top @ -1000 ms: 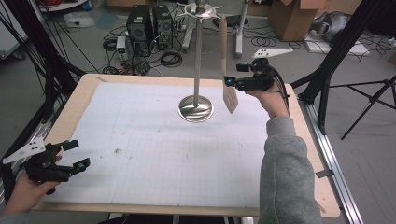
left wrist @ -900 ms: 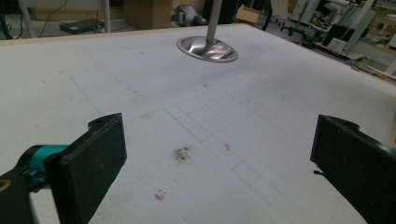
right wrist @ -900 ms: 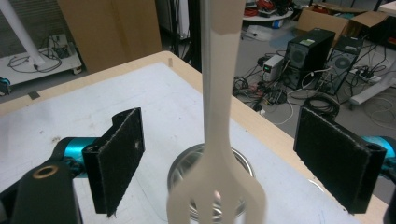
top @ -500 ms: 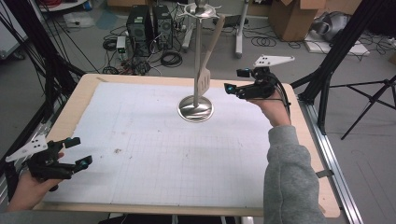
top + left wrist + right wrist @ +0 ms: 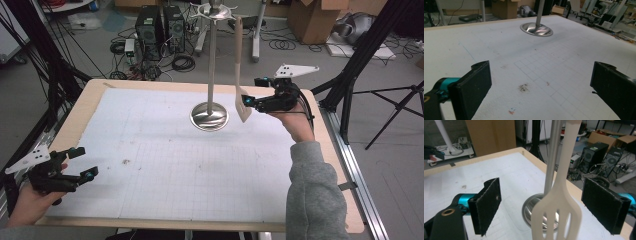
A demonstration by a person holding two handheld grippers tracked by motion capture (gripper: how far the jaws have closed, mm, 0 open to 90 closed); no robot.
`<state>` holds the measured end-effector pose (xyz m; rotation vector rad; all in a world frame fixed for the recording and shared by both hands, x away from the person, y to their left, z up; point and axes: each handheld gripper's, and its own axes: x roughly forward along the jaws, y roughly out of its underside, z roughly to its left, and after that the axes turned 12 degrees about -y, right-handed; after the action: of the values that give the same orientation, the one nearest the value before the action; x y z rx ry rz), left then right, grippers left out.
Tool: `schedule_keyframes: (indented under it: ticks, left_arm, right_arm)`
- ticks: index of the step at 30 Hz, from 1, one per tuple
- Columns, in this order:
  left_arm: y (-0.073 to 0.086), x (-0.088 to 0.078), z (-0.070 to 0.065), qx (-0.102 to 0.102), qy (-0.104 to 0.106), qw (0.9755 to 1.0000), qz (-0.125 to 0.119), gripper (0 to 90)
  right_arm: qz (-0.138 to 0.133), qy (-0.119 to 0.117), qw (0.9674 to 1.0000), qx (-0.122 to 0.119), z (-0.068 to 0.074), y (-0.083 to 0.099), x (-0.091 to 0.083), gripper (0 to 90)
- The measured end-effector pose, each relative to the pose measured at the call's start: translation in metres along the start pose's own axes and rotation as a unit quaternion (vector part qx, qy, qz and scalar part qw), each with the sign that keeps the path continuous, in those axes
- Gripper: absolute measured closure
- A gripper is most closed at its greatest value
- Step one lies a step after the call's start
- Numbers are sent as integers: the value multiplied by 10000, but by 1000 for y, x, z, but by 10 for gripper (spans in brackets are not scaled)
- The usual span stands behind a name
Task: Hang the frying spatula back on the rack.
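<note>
A white slotted spatula [image 5: 239, 75] hangs by its handle from a hook at the top of a metal stand [image 5: 211, 75]. Its blade reaches down beside the stand's round base [image 5: 209, 119]. My right gripper [image 5: 251, 91] is open just right of the blade. In the right gripper view the spatula [image 5: 556, 205] hangs between the two wide-apart pads [image 5: 487, 203], touching neither, with the pole [image 5: 552, 157] behind it. My left gripper [image 5: 86, 161] is open over the mat's near left corner, and its own view shows the left gripper [image 5: 539, 90] holding nothing, with the base [image 5: 536, 28] far ahead.
A white gridded mat [image 5: 190, 165] covers the wooden table [image 5: 90, 95]. Computer towers [image 5: 160, 25], cables and cardboard boxes [image 5: 312, 17] lie on the floor beyond the far edge. Black frame posts [image 5: 365, 55] and a tripod stand to the right.
The spatula swung in toward the pole and has come back to hang almost straight beside the right gripper. The left gripper shifted slightly along the near edge.
</note>
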<state>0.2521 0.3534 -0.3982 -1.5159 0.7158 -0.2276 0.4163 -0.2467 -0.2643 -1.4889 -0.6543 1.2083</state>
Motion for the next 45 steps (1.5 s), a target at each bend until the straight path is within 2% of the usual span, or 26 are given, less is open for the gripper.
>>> schedule_keyframes:
  ticks: [2, 7, 11, 18, 29, 33, 37, 39, 45]
  left_arm:
    - [0, 0, 0, 5, 1, 10000, -4, 40]
    - [-1, -2, 0, 34, -76, 9999, -67, 41]
    - [0, -2, 0, 1, -107, 9999, -77, 41]
    - [-2, 0, -1, 48, -111, 9999, -112, 41]
    - [-4, 2, -2, 92, -167, 9997, -164, 41]
    - [-5, 2, -1, 108, -193, 9995, -234, 41]
    - [-4, 2, -2, 67, -193, 9995, -229, 41]
    - [-4, 3, -2, 70, -187, 9995, -225, 41]
    - [-3, 4, -3, 82, -180, 9996, -187, 41]
  right_arm:
    - [-92, -38, 9999, -87, 4, -1, -2, 154]
    - [-94, -61, 9999, -83, 8, 2, -3, 153]
    - [-144, -33, 9999, 23, 16, 10, -5, 153]
    - [-54, 26, 9999, -127, 29, 26, -10, 153]
    - [105, 50, 9999, -52, 39, 51, -7, 152]
    - [208, 149, 9997, 8, 45, 59, -5, 145]
    - [139, 120, 9998, 8, 51, 65, -7, 145]
    - [156, 177, 9997, 19, 52, 68, -9, 143]
    - [-69, 158, 9998, 80, 53, 79, -22, 132]
